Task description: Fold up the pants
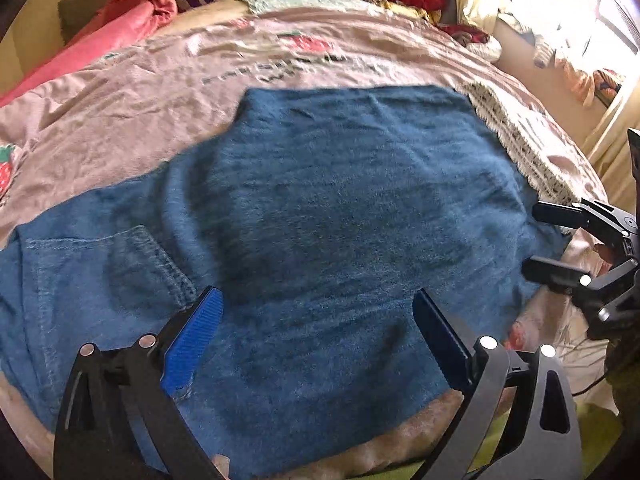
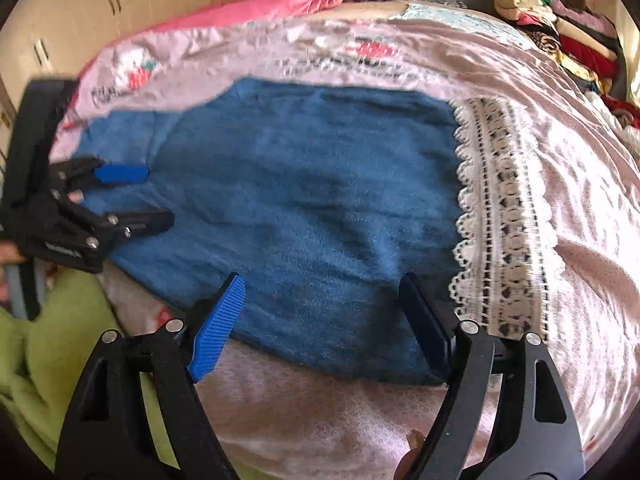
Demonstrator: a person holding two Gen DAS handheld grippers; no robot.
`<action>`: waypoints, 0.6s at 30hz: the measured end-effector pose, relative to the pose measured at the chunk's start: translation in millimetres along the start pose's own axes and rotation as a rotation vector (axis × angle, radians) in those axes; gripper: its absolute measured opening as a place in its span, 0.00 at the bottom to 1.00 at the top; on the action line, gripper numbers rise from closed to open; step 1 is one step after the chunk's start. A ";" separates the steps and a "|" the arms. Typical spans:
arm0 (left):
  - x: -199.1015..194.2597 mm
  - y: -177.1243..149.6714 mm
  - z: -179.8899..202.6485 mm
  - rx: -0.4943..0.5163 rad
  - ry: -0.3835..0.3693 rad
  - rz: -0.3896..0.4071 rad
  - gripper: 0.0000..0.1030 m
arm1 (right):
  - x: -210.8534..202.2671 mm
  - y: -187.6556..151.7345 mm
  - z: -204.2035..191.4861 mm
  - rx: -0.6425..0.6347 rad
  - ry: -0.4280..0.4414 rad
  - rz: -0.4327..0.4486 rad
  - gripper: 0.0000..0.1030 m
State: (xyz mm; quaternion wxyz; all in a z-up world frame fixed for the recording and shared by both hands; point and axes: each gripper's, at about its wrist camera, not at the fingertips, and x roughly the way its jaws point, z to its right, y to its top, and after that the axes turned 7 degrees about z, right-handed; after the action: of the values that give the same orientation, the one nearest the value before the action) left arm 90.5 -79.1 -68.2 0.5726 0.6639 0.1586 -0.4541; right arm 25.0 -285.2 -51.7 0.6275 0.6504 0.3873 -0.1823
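Pants (image 1: pixel 340 208) flat on bedspread (image 1: pixel 120 120)

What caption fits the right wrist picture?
Open right gripper above folded blue pants on a pink bedspread, left gripper nearby.

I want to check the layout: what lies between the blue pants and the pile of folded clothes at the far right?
In the right wrist view, a white lace strip and pink bedcover separate the pants from the pile.

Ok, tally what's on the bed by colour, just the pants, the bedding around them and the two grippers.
Blue: 1, the fuzzy blue pants
Pink: 2, the pale pink strawberry-print bedspread and the bright pink blanket
White: 1, the white lace trim strip
Black with blue pads: 2, left gripper and right gripper
Total: 6
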 end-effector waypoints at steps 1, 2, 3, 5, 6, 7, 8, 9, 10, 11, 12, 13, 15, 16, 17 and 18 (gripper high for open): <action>-4.3 0.1 -0.5 -0.012 -0.004 0.010 0.93 | -6.3 1.4 0.7 0.001 -0.003 0.014 0.72; -9.3 0.7 -1.5 -0.027 -0.013 0.022 0.94 | -11.7 2.2 1.3 -0.001 -0.008 0.025 0.72; -13.1 2.0 -2.0 -0.037 -0.020 0.029 0.95 | -16.8 3.3 2.0 -0.001 -0.013 0.036 0.75; -25.3 2.4 2.0 -0.042 -0.023 0.049 0.96 | -28.1 5.0 5.6 0.008 -0.025 0.060 0.77; -30.3 3.3 4.6 -0.038 -0.021 0.060 0.96 | -32.8 5.8 8.0 0.014 -0.028 0.069 0.78; -37.6 5.3 7.3 -0.032 -0.014 0.076 0.96 | -39.6 6.7 11.2 0.024 -0.033 0.083 0.78; -42.8 7.7 9.7 -0.029 -0.009 0.090 0.96 | -44.4 6.9 13.8 0.030 -0.036 0.093 0.79; -49.5 10.1 12.1 -0.025 -0.006 0.107 0.96 | -49.8 7.1 16.9 0.038 -0.040 0.105 0.80; -54.3 11.8 13.7 -0.022 -0.005 0.119 0.96 | -56.6 7.5 20.3 0.046 -0.047 0.120 0.80; -59.5 16.5 15.8 -0.017 -0.003 0.135 0.96 | -62.2 7.5 23.8 0.052 -0.052 0.133 0.80; -64.6 19.5 18.7 -0.012 -0.002 0.148 0.96 | -66.0 6.7 27.2 0.057 -0.056 0.141 0.81; -67.7 22.4 20.8 -0.005 0.000 0.158 0.96 | -71.0 6.8 31.8 0.063 -0.065 0.153 0.82; -76.9 29.4 28.0 0.015 0.005 0.183 0.96 | -77.8 5.7 38.7 0.075 -0.078 0.169 0.83; -79.2 32.0 30.1 0.021 0.003 0.189 0.96 | -82.0 4.9 44.0 0.086 -0.085 0.179 0.83; -82.5 36.0 33.8 0.031 -0.001 0.198 0.96 | -85.0 4.5 47.9 0.095 -0.089 0.187 0.83; -84.4 39.0 35.9 0.037 -0.001 0.204 0.96 | -88.3 3.8 52.6 0.107 -0.092 0.197 0.83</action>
State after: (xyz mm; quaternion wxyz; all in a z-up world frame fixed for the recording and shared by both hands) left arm 58.5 -96.9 24.5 0.6037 0.6867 0.0814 -0.3967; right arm -15.0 -359.6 7.1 0.6238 0.7088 0.2821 -0.1700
